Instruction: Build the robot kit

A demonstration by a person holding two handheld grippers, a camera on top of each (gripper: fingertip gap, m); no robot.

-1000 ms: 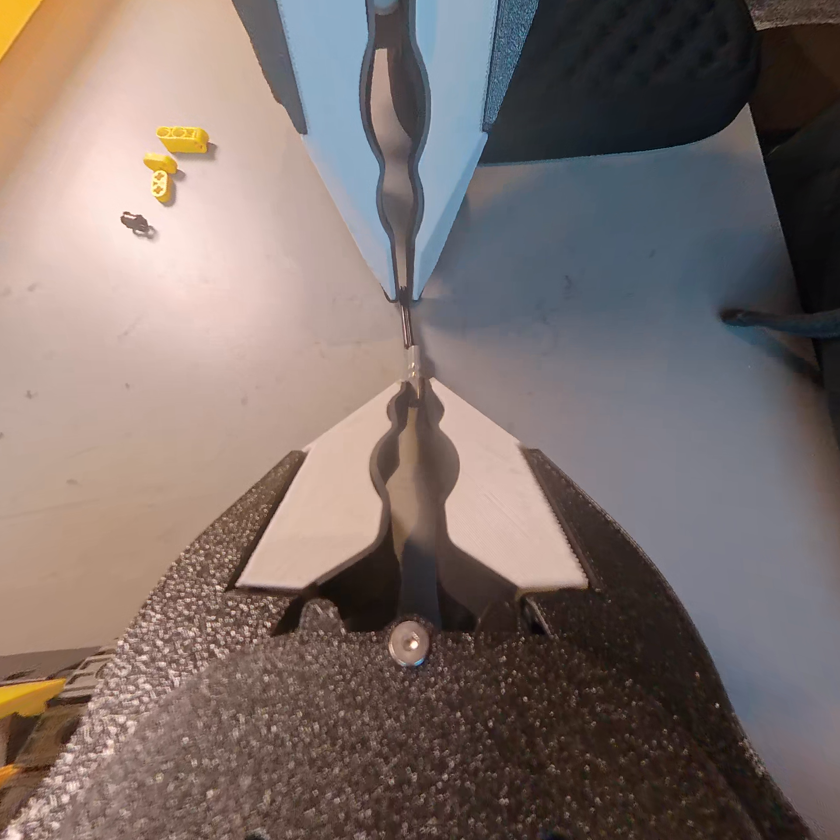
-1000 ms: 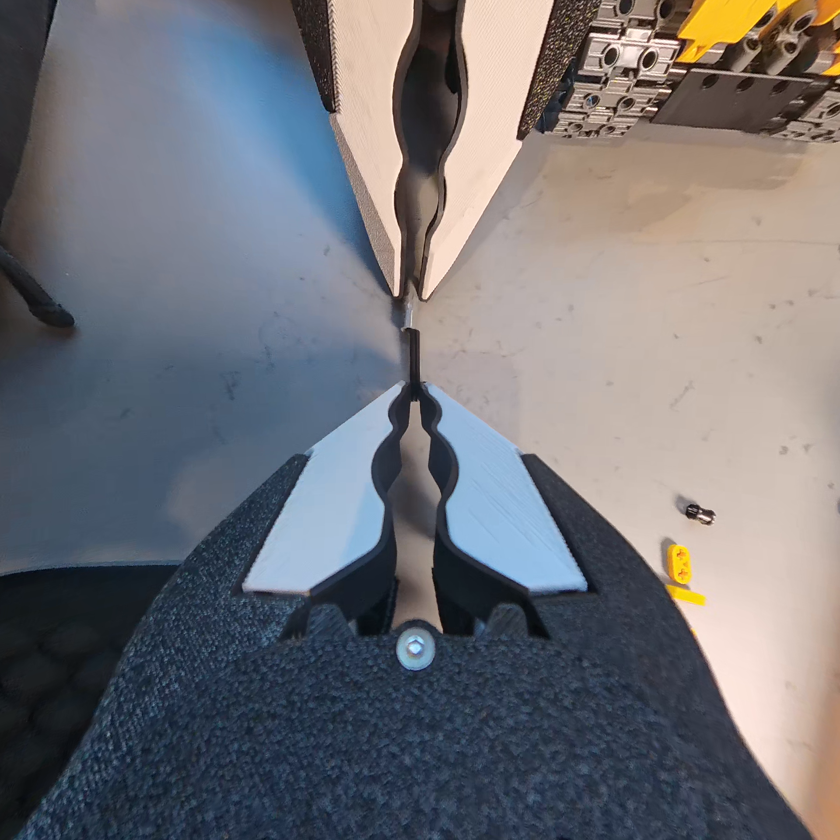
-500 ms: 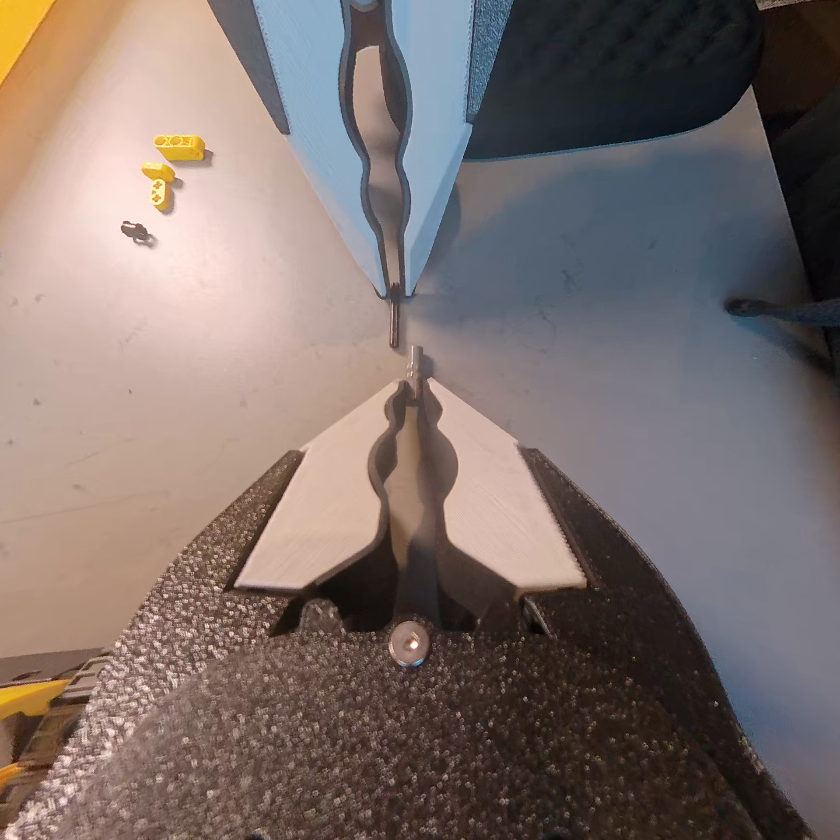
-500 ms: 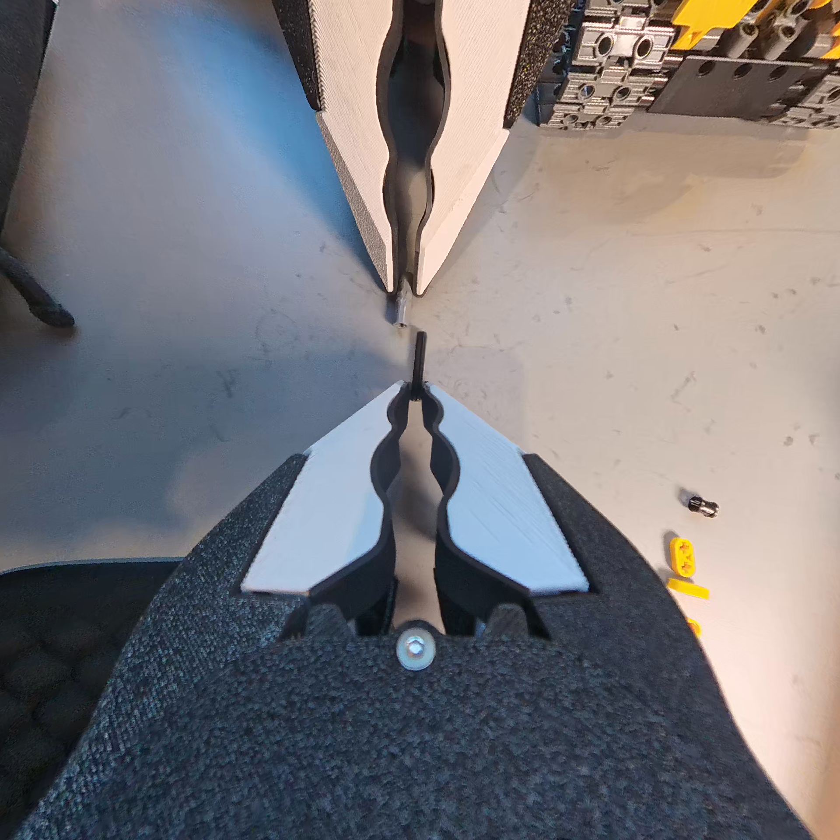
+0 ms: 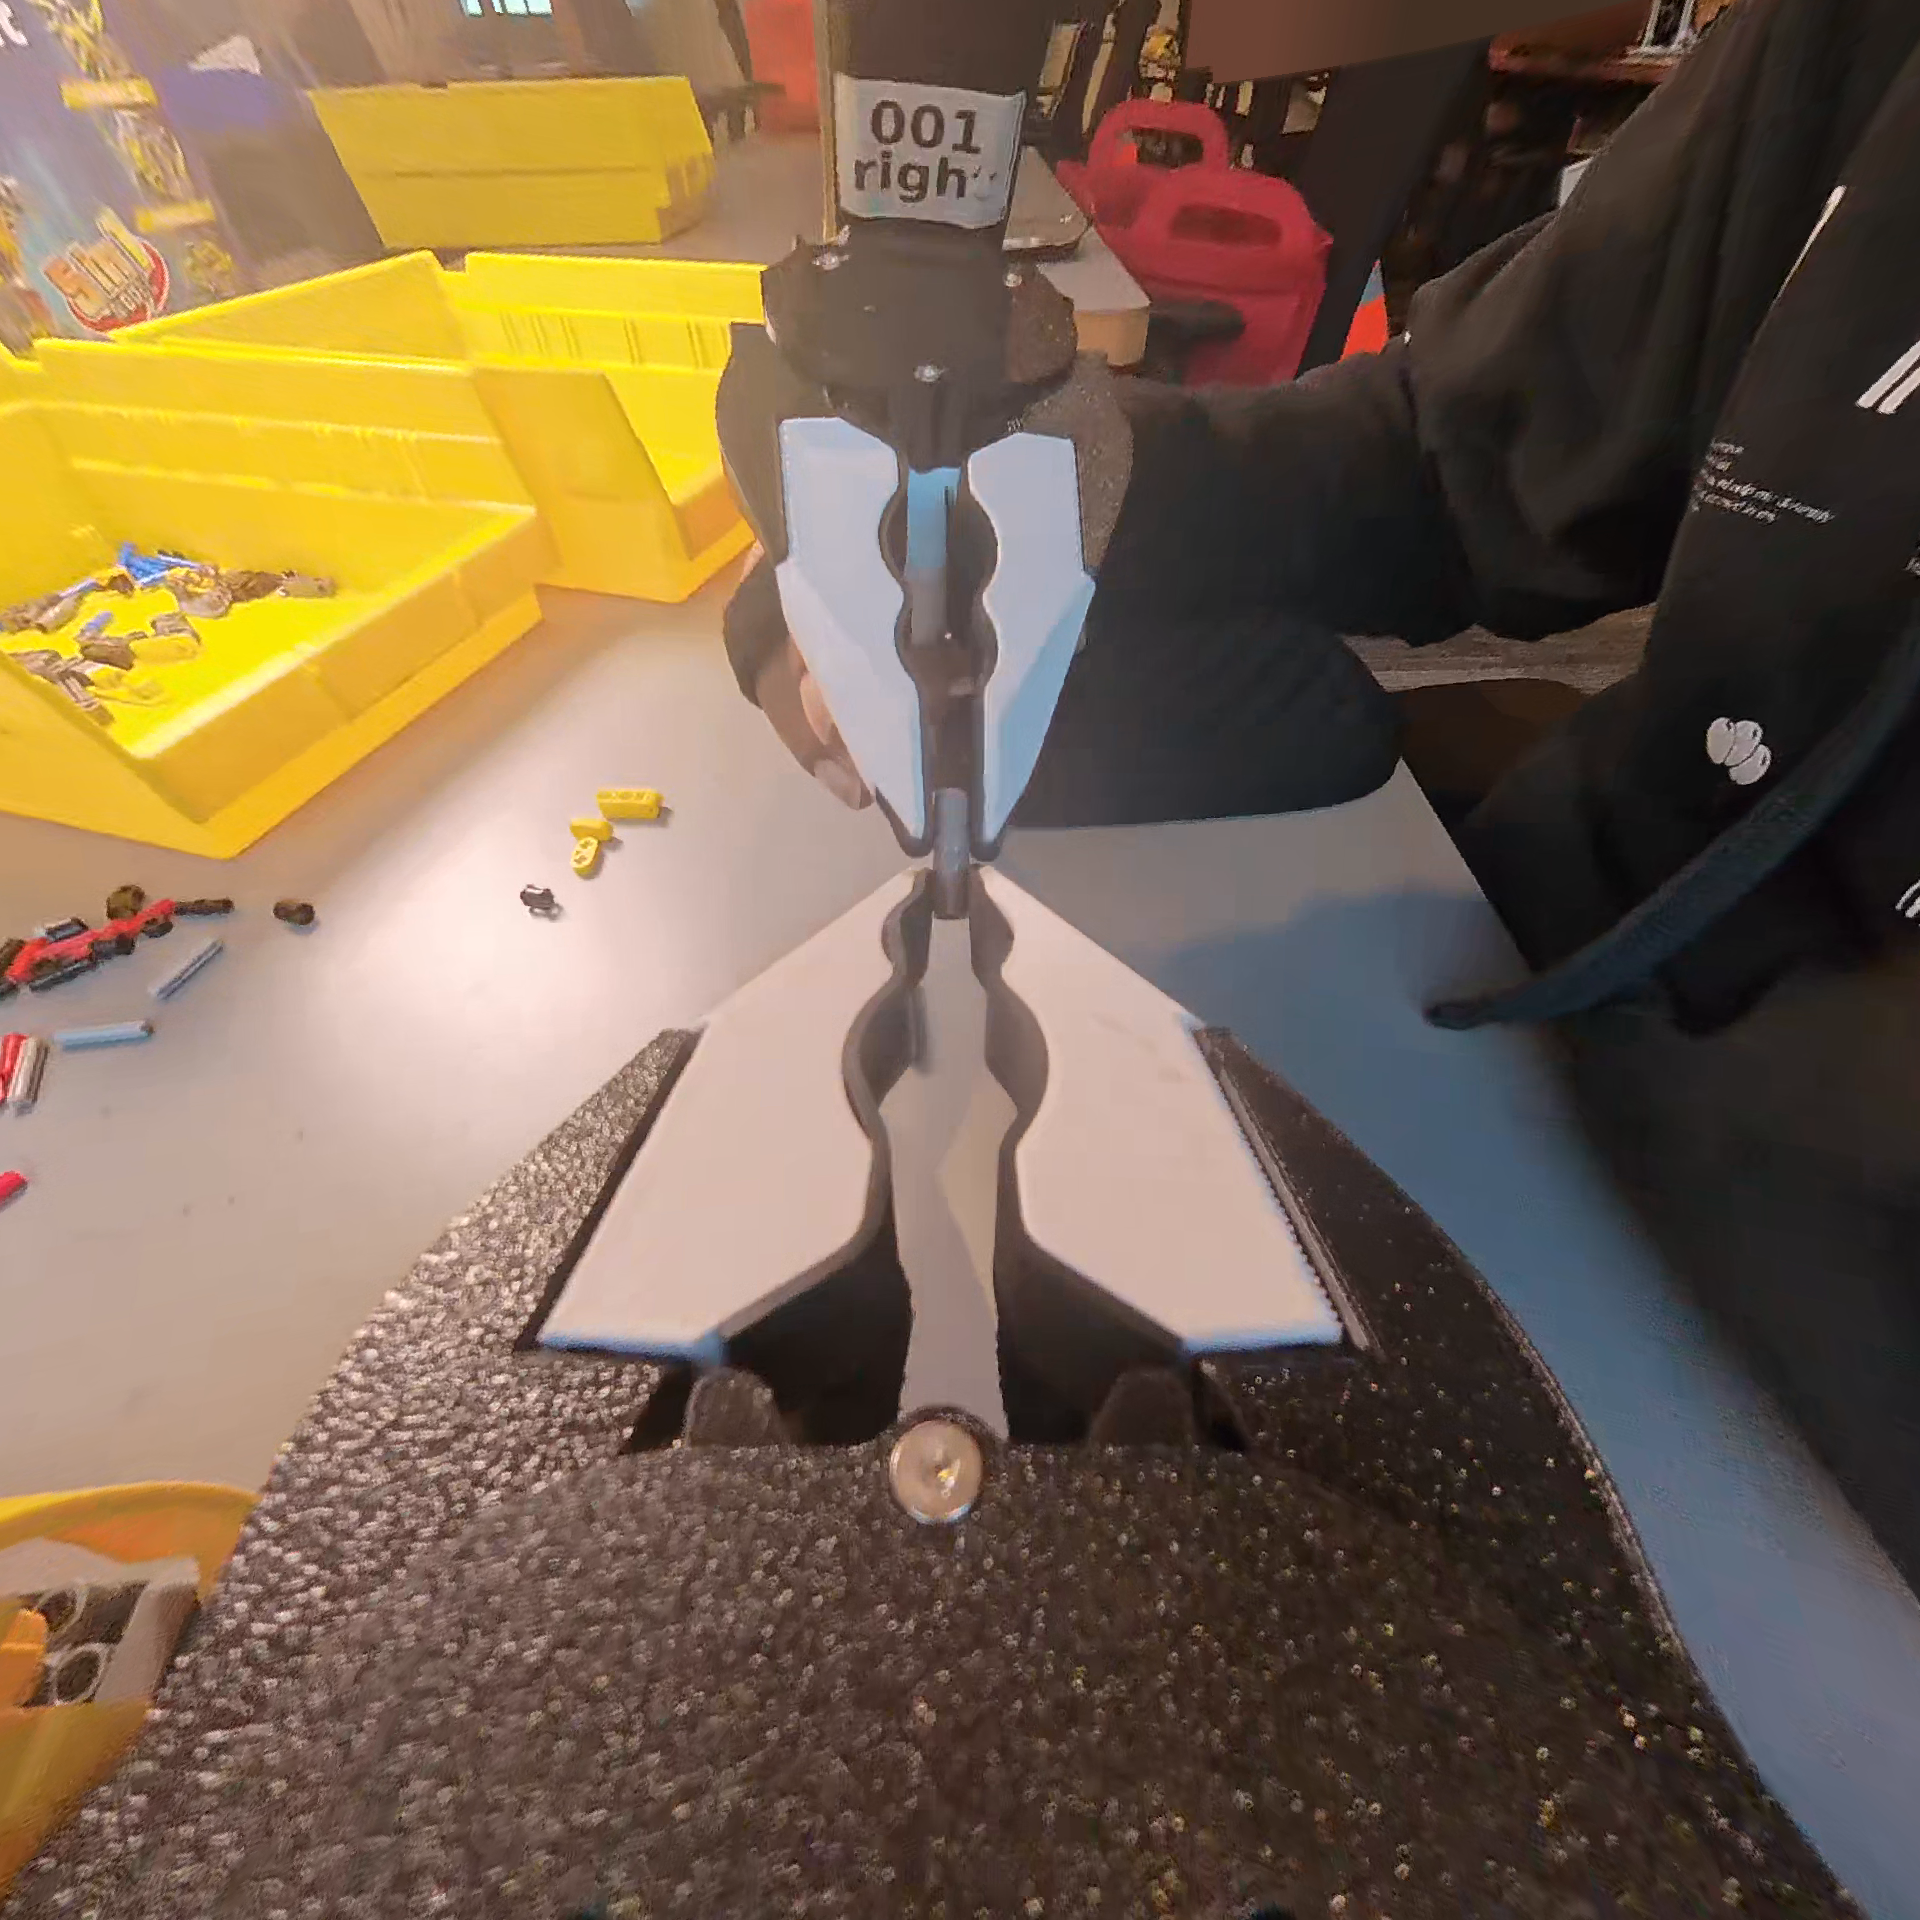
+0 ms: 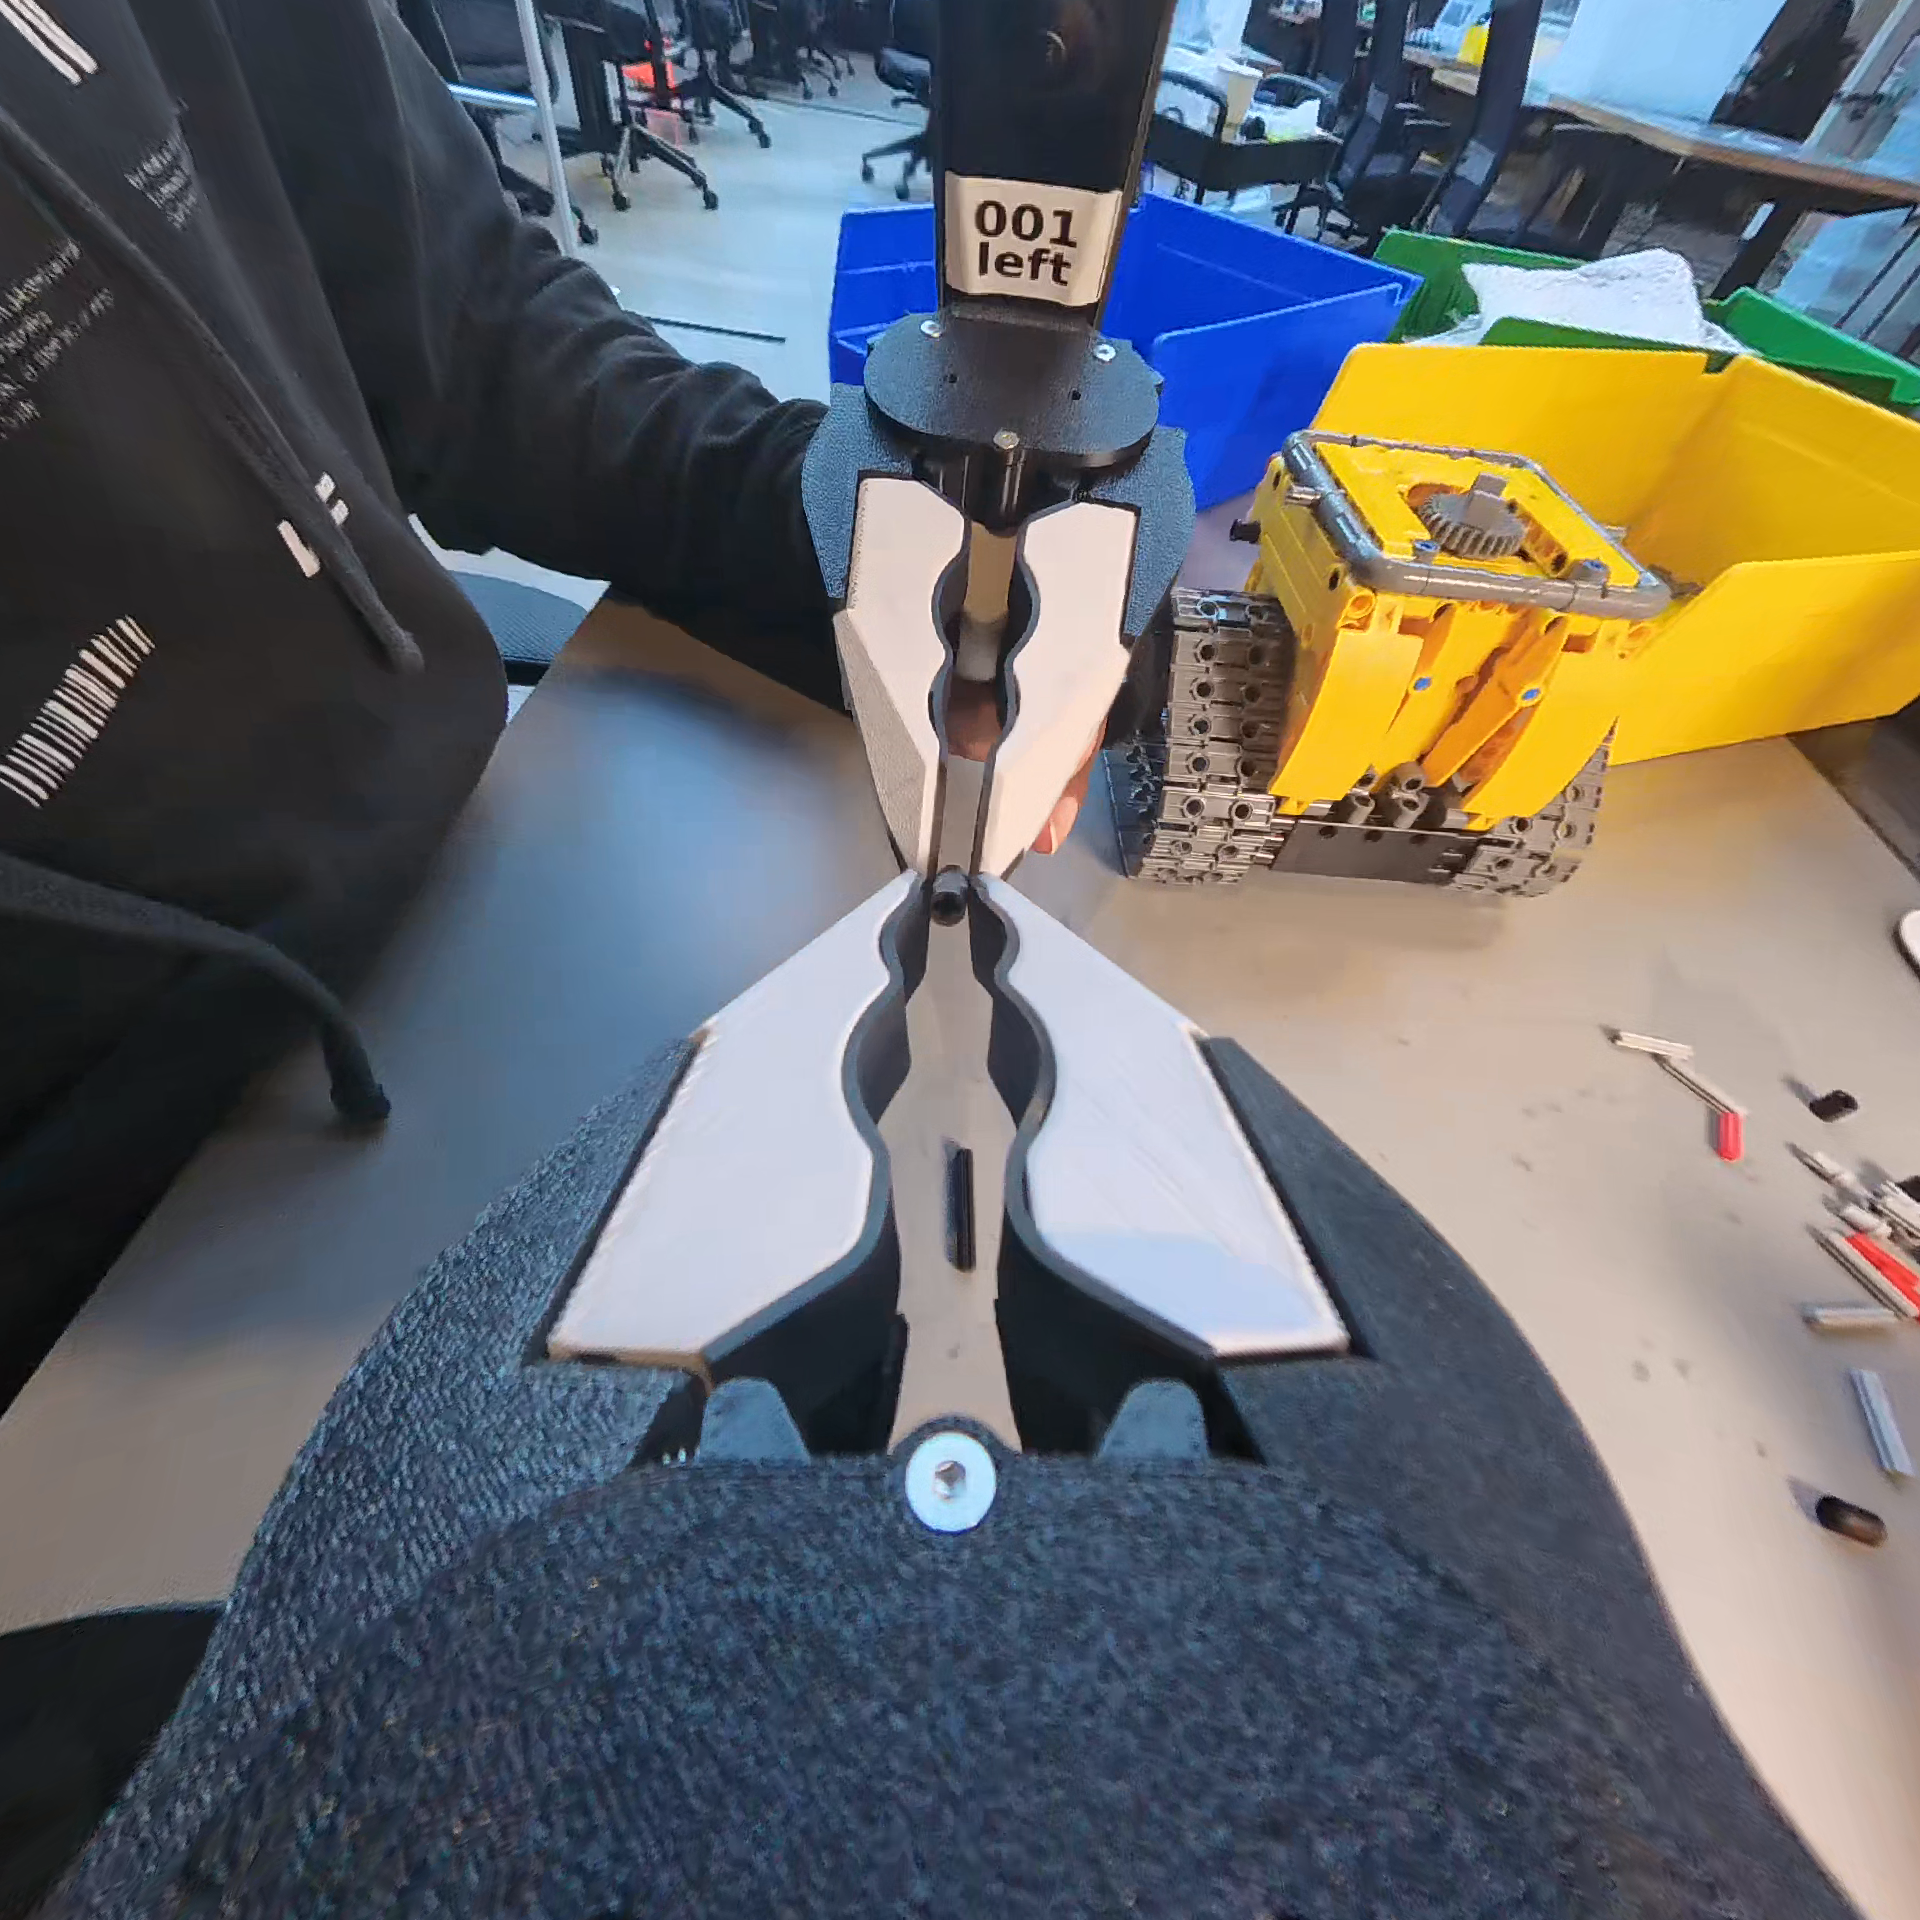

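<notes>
The left gripper [image 5: 948, 902] and right gripper [image 6: 948, 896] meet tip to tip above the grey counter [image 5: 312, 1091]. The right gripper's jaws are nearly closed on a small black cylindrical connector piece [image 6: 948, 896]; whether the left gripper's narrow jaws pinch the small grey piece [image 5: 950, 844] at the tips, I cannot tell. A thin black axle rod [image 6: 958, 1205] lies on the counter under the right gripper. A yellow tracked brick vehicle [image 6: 1434, 665] stands toward the counter's far edge.

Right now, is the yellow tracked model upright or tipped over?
Upright: the yellow tracked model rests level on its grey tracks on the table.
</notes>
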